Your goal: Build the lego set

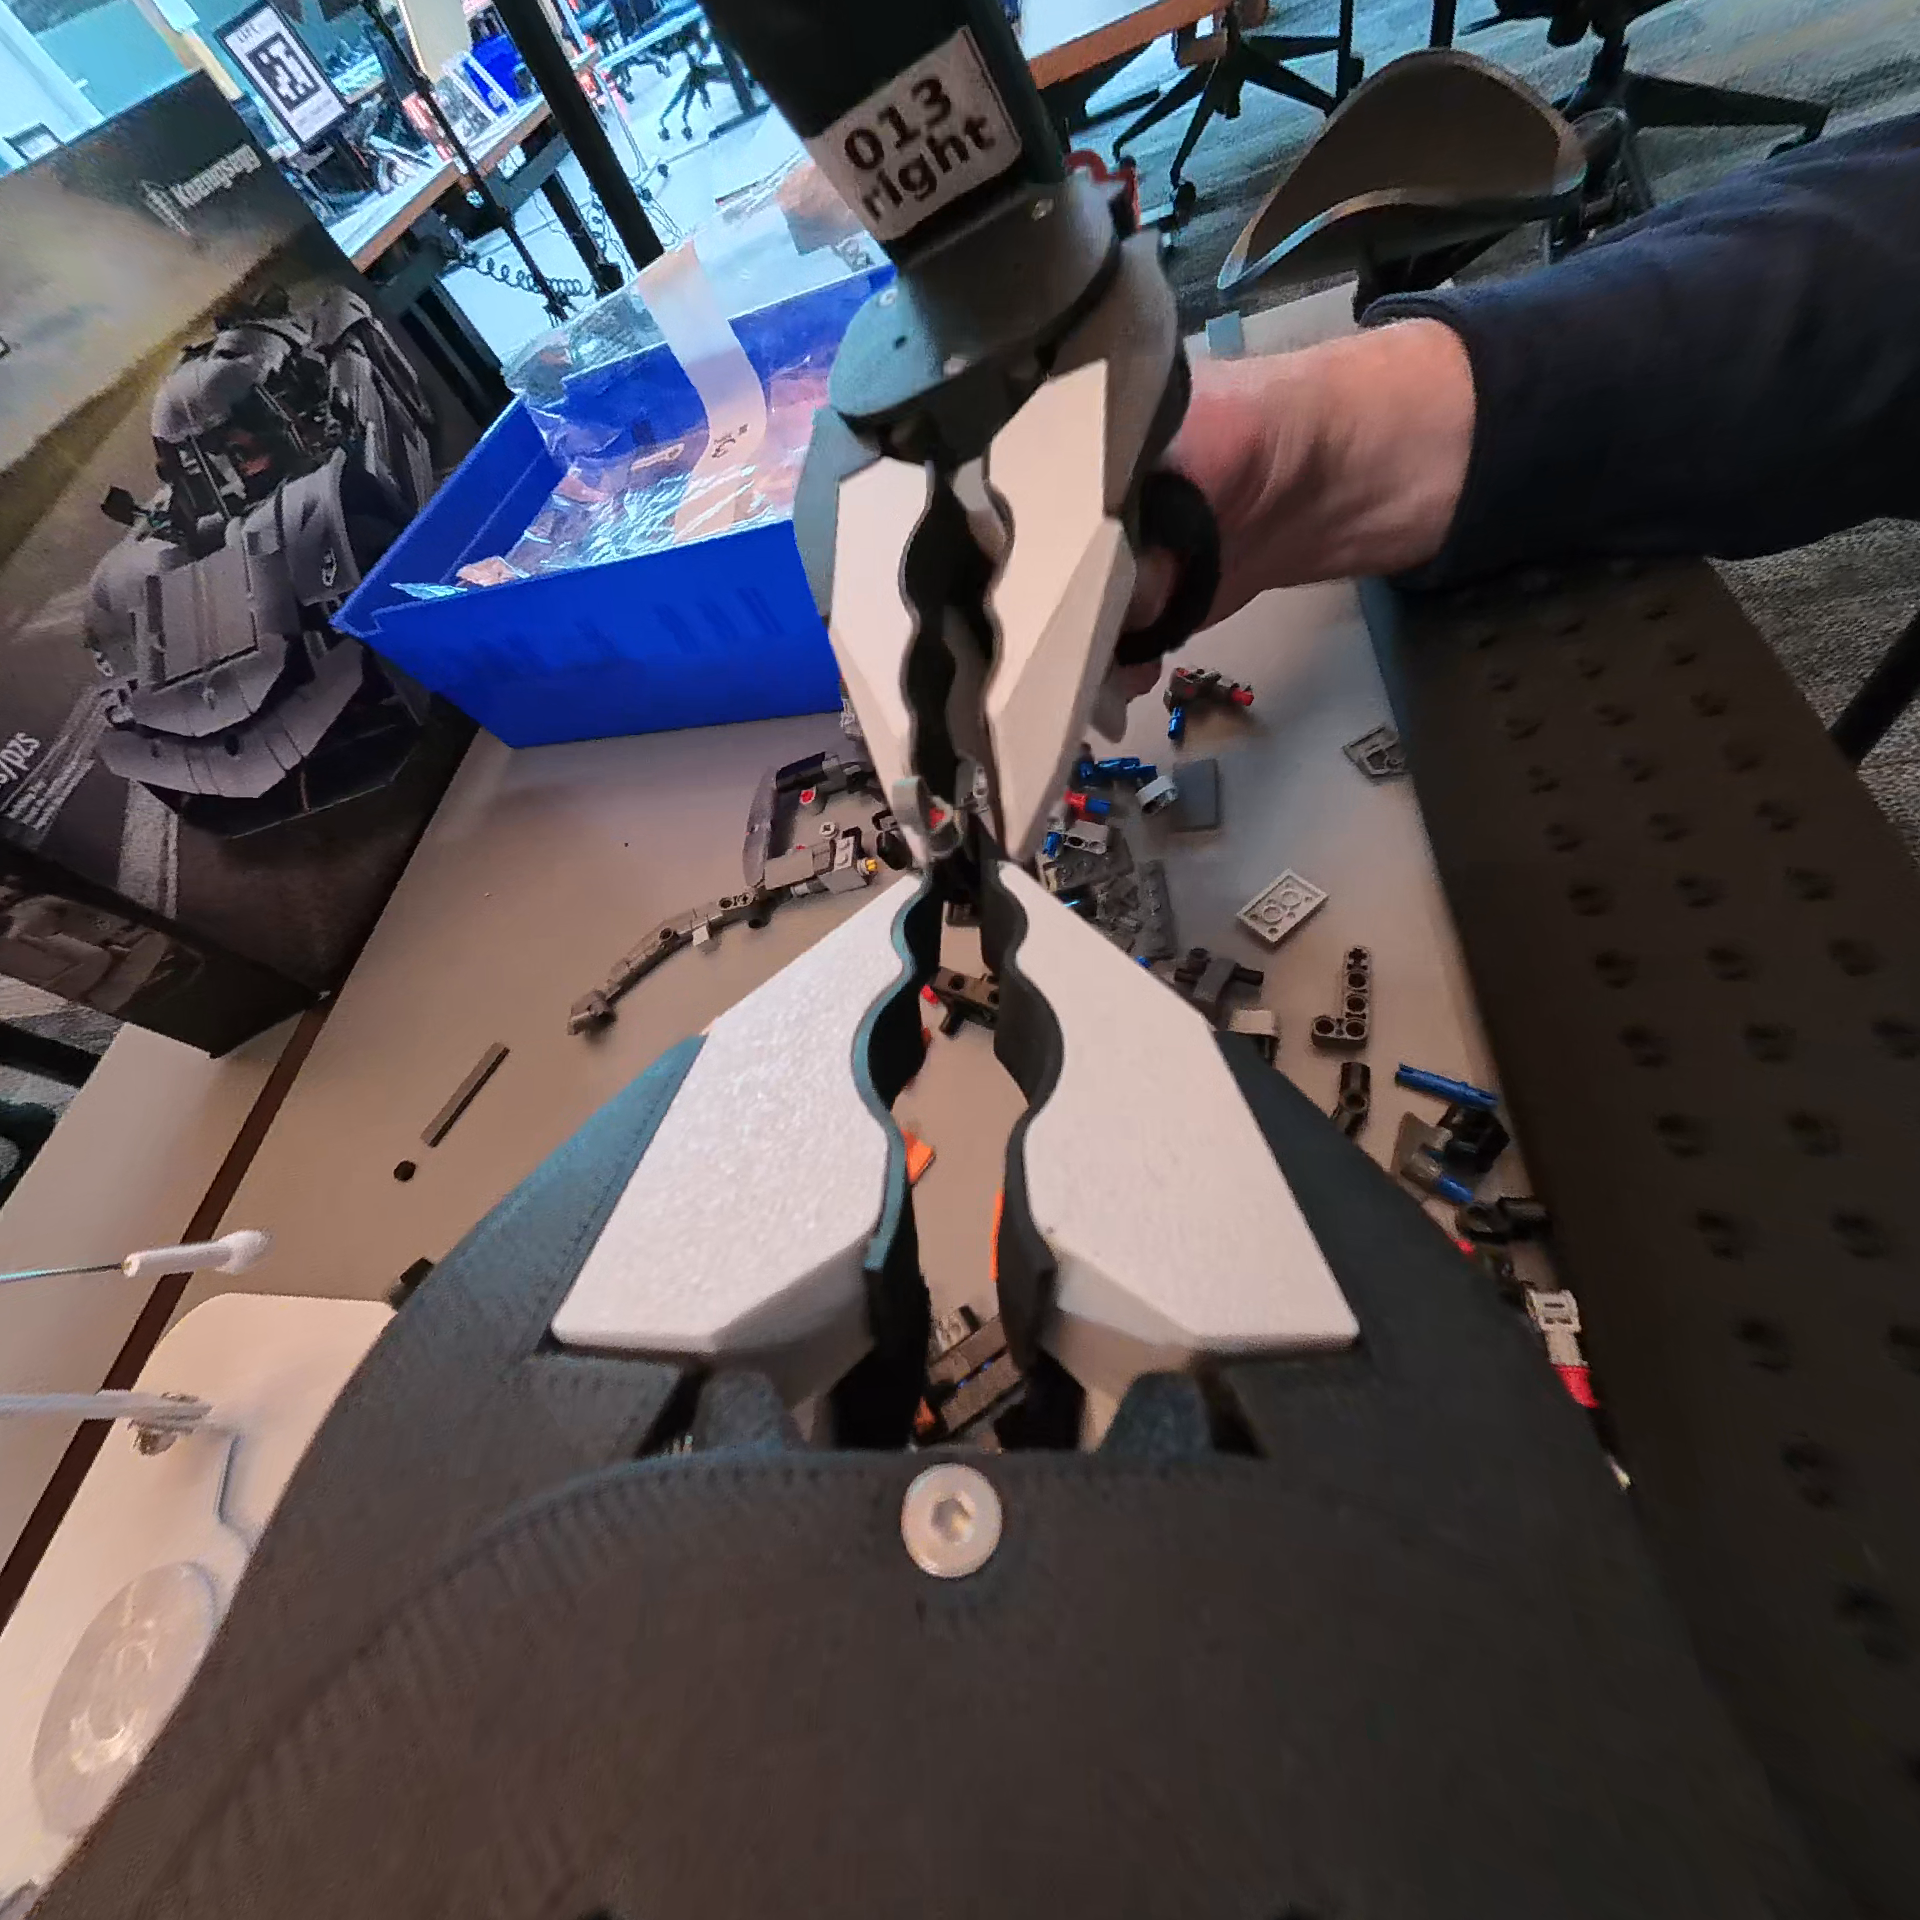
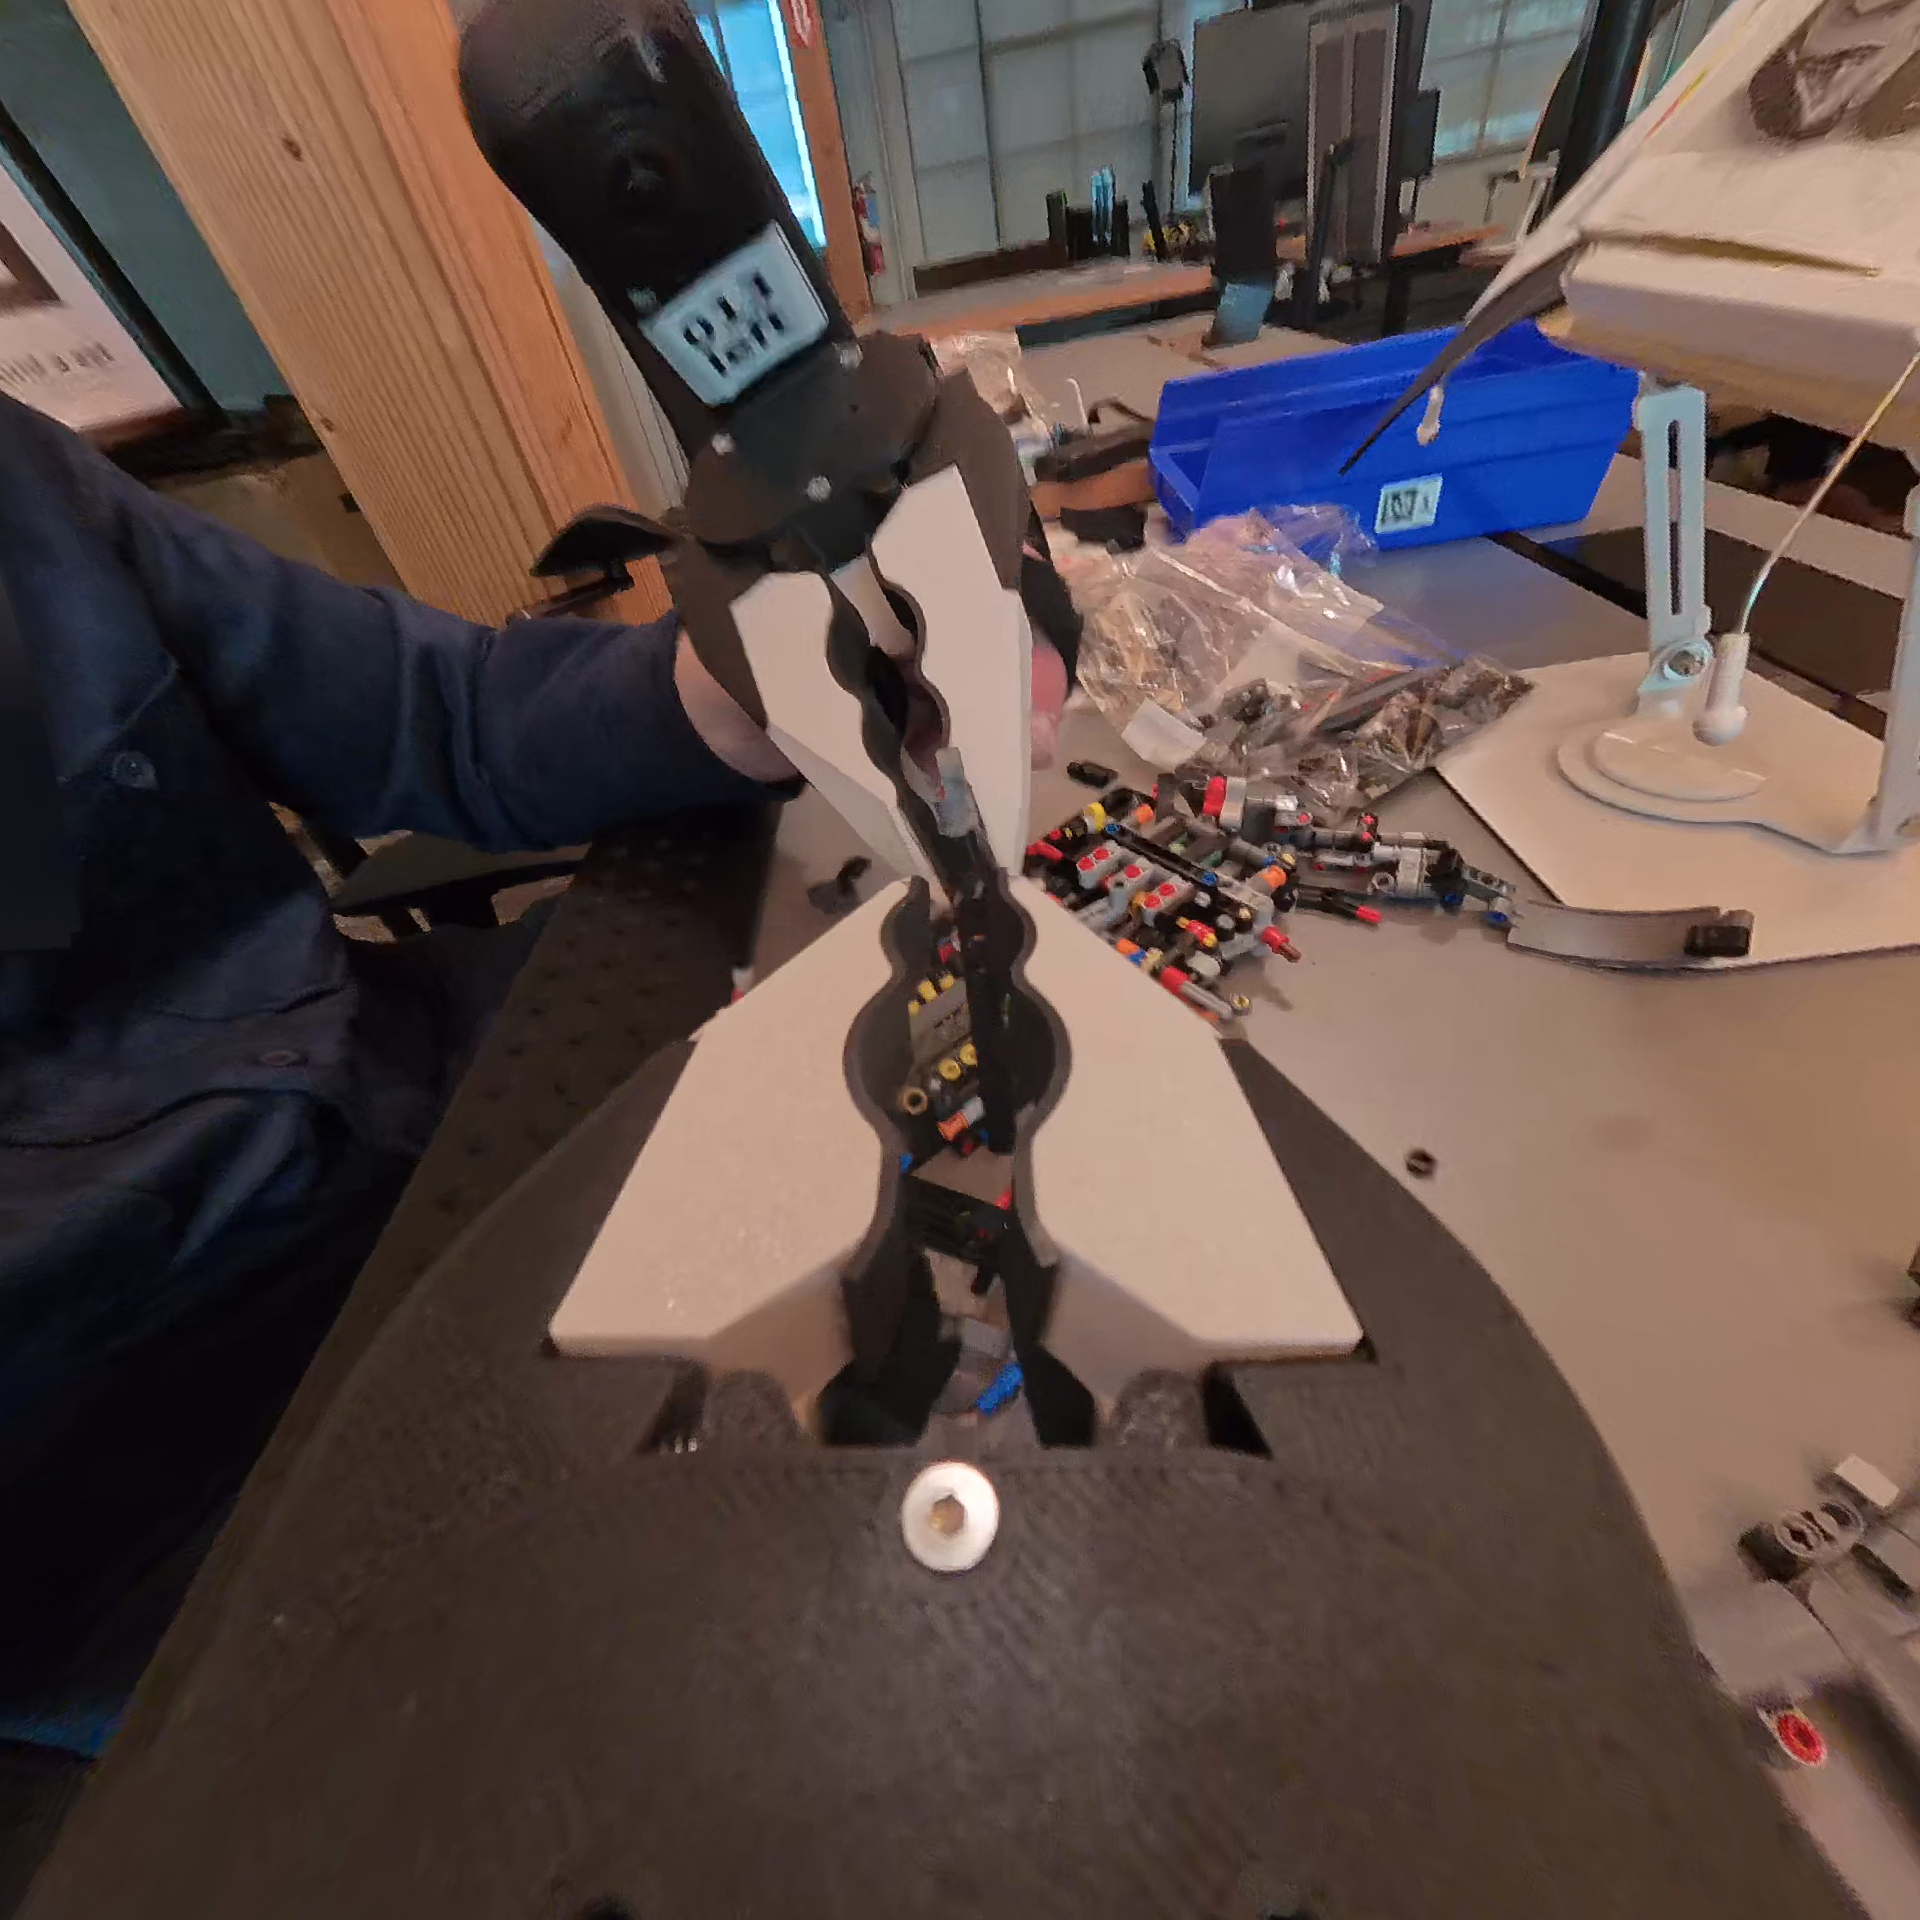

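Observation:
My two grippers meet tip to tip above the grey table (image 1: 582, 894). My right gripper (image 2: 966, 888) is shut on a long black lego beam (image 2: 987, 997) that runs back between its fingers. In the left wrist view it (image 1: 951, 831) comes down from above, with a small grey connector with a red pin (image 1: 935, 816) at its tips. My left gripper (image 1: 961, 883) is shut on the near end of the same piece. In the right wrist view it (image 2: 961, 831) closes around the grey end (image 2: 951, 779).
Loose grey, black and blue pieces (image 1: 1278, 904) and a partly built grey arch (image 1: 800, 842) lie under the grippers. A blue bin (image 1: 623, 644) and the set's box (image 1: 208, 582) stand behind. A multicoloured built section (image 2: 1174, 894), part bags (image 2: 1278, 665) and a white stand (image 2: 1683, 623) are on the right. A black perforated board (image 1: 1662, 935) flanks the table. Only a small space, under 4 cm, lies between the two pairs of fingers.

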{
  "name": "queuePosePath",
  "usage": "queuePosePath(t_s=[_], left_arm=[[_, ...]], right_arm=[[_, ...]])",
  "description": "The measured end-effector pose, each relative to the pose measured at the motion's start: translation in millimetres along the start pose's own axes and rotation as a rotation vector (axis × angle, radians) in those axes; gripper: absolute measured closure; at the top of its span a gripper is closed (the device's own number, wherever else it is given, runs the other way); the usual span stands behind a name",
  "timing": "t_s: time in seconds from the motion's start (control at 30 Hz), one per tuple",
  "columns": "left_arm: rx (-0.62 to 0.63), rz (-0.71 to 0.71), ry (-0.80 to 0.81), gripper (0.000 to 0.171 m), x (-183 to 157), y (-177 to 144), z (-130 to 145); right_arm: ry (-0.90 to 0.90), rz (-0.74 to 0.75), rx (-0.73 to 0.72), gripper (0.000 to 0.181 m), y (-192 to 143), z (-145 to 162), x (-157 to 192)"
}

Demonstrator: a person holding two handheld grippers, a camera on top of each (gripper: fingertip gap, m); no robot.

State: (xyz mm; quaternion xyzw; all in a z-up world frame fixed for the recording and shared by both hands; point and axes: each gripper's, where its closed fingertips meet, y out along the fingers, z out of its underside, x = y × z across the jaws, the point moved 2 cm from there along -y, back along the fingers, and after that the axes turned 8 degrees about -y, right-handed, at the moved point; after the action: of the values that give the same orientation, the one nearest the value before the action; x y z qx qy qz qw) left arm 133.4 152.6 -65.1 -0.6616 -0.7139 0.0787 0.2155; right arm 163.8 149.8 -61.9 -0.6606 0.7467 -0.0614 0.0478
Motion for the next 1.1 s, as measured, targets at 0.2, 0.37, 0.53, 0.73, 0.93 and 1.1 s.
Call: queuePosePath(t_s=[0.2, 0.37, 0.53, 0.73, 0.93, 1.1], left_arm=[[0.032, -0.017, 0.036, 0.167, -1, 2, 3], [0.007, -0.009, 0.038, 0.167, -1, 1, 0], [-0.002, 0.022, 0.021, 0.167, -3, -1, -2], [-0.157, 0.007, -0.178, 0.167, 37, -51, -7], [0.039, 0.016, -0.111, 0.167, 23, -13, 17], [0.042, 0.034, -0.139, 0.167, 22, -11, 19]], right_arm=[[-0.010, 0.015, 0.032, 0.177, 2, 5, -2], [-0.036, 0.024, 0.046, 0.177, 0, 3, 0], [-0.057, 0.017, 0.043, 0.178, -2, 0, 3], [-0.021, 0.095, -0.065, 0.178, -44, -13, -8], [0.138, -0.002, 0.010, 0.178, -21, 14, -11], [0.176, -0.020, 0.053, 0.178, -16, 22, -10]])
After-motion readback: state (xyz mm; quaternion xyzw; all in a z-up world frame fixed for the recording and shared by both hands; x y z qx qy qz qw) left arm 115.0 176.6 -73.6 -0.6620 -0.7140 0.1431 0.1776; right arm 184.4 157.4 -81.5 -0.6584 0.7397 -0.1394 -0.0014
